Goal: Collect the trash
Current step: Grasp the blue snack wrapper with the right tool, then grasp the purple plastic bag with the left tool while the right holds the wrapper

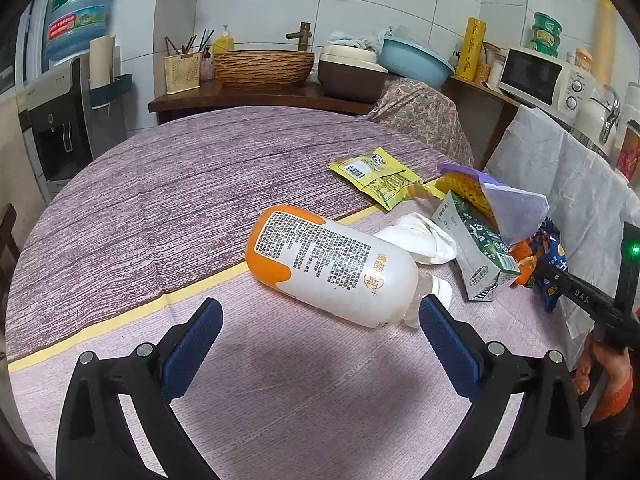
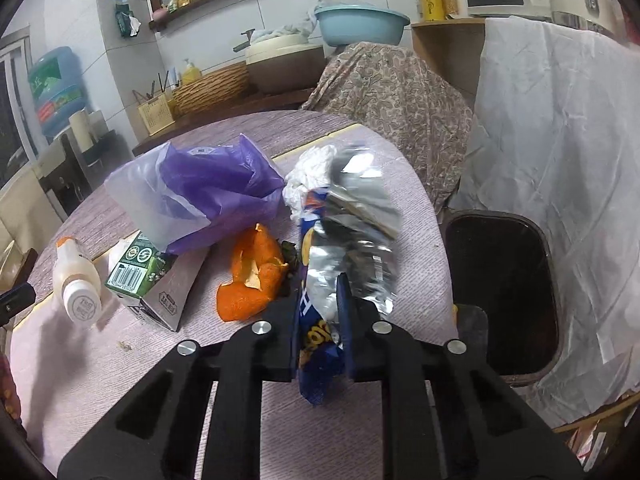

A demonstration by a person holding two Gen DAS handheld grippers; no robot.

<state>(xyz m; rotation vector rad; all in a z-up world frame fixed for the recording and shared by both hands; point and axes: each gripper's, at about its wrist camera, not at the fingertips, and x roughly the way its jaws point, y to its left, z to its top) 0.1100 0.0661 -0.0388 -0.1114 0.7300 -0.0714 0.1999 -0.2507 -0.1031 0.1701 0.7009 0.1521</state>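
Right gripper clamped on blue snack wrapper, long axis pointing up-frame; dark bin opening just right, nearest this hand.

Clearance and obstructions on my bench, both wrist views

Open cloth: the whole left and far side of the bench, and the patch between my left gripper jaws, which stand wide with nothing in them. Blocking: the bottle lying on its side just beyond the left jaws, its cap end beside the right-hand pad; right of it a packed cluster of tissue, carton, purple bag and orange peel; yellow packets farther back. Right edge: the dark bin opening lies unobstructed, white sheet draped behind it. My right gripper, clamped on the foil wrapper, fills the near passage.
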